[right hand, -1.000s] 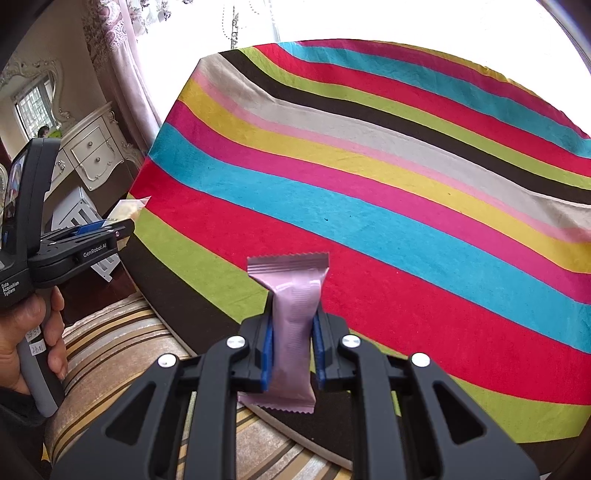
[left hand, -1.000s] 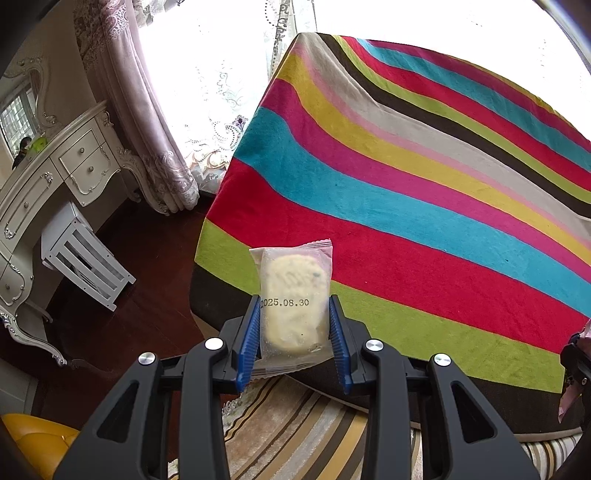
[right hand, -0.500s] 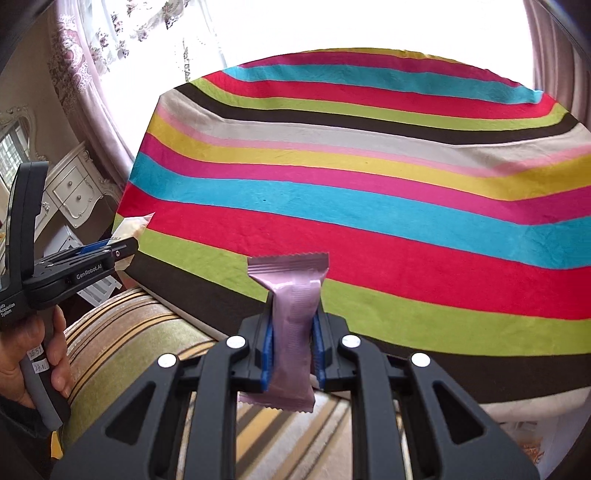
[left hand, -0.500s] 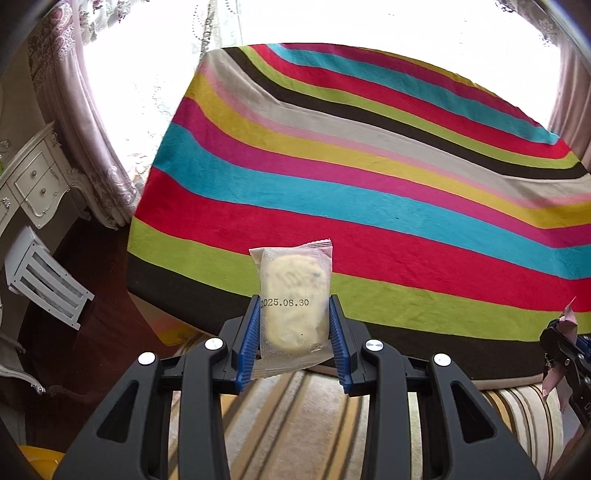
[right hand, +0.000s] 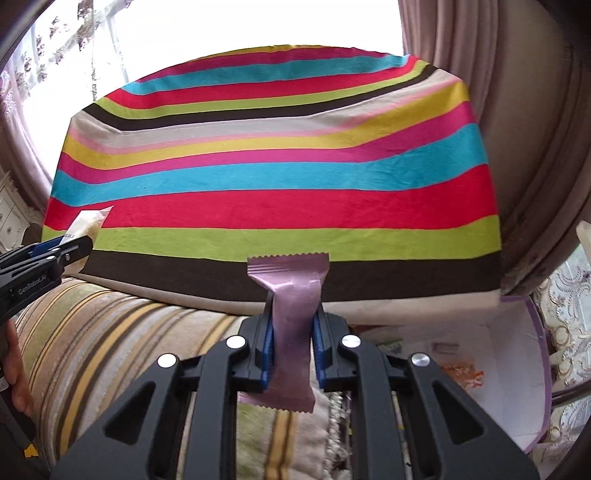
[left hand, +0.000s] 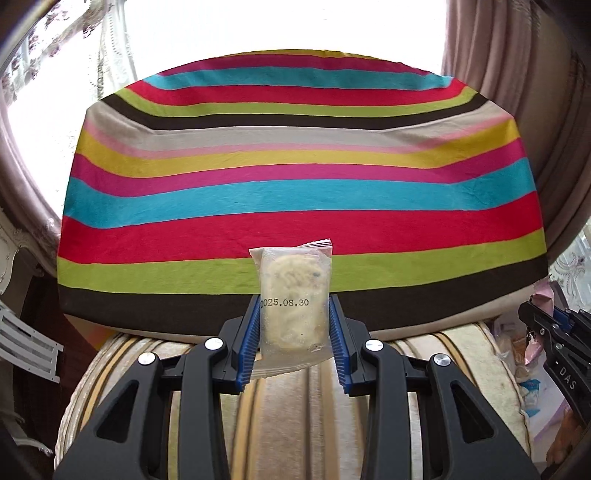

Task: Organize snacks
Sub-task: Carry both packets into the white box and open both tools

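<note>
Left wrist: left tool (left hand: 293, 332) tight on clear cookie packet (left hand: 293, 299).

Lighting, as I see it: strong daylight from the window (left hand: 288, 26) behind, blown to white glare. Striped cloth (left hand: 295, 206) evenly lit, sharp. Fisheye bends edges; dark corners. Slight blur on cushion (left hand: 295, 424) below.

Two grippers show, the left gripper (left hand: 293, 332) and the right gripper (right hand: 293, 341), each clamping one snack: one clear cookie packet (left hand: 293, 299) and one pink wrapped bar (right hand: 291, 314). There is one striped blanket (left hand: 295, 192), one striped cushion (right hand: 110, 332) and one white box (right hand: 517, 369).
</note>
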`<state>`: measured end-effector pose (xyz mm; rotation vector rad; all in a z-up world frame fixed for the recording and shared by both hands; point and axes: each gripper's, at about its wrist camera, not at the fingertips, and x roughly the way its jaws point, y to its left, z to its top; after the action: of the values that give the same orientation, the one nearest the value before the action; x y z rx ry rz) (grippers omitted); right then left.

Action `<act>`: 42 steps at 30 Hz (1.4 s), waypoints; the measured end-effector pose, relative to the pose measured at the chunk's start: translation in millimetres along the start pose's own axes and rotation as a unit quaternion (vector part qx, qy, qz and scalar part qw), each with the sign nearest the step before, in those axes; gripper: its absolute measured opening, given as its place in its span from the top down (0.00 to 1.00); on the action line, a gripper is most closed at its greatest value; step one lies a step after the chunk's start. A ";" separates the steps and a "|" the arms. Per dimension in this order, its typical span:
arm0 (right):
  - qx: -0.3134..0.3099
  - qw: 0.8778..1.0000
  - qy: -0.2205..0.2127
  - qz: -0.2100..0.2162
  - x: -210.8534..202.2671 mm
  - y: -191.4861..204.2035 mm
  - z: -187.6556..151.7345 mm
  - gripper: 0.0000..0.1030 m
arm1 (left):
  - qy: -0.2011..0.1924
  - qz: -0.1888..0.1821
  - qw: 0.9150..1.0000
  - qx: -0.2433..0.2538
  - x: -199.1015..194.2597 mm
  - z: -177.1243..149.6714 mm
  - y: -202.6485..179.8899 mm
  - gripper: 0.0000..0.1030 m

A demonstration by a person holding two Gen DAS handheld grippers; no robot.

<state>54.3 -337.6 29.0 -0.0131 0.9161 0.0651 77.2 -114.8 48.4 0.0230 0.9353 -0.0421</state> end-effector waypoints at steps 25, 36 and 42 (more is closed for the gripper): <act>0.083 0.986 0.018 -0.144 -20.0 -106.7 -54.6 0.83 | 0.053 -0.180 0.971 0.150 -5.0 -25.7 -171.2 0.68; 0.121 0.976 0.042 -0.177 -16.0 -140.6 -83.2 0.81 | 0.123 -0.250 0.945 0.172 13.4 -48.0 -219.0 0.67; 0.137 0.972 0.043 -0.188 -19.6 -147.2 -94.1 0.37 | 0.145 -0.266 0.941 0.152 16.4 -50.1 -215.5 0.29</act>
<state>-23.0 -489.2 -15.2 0.0684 0.9901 -0.4171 36.7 -328.6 5.2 0.0635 1.2004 -0.7023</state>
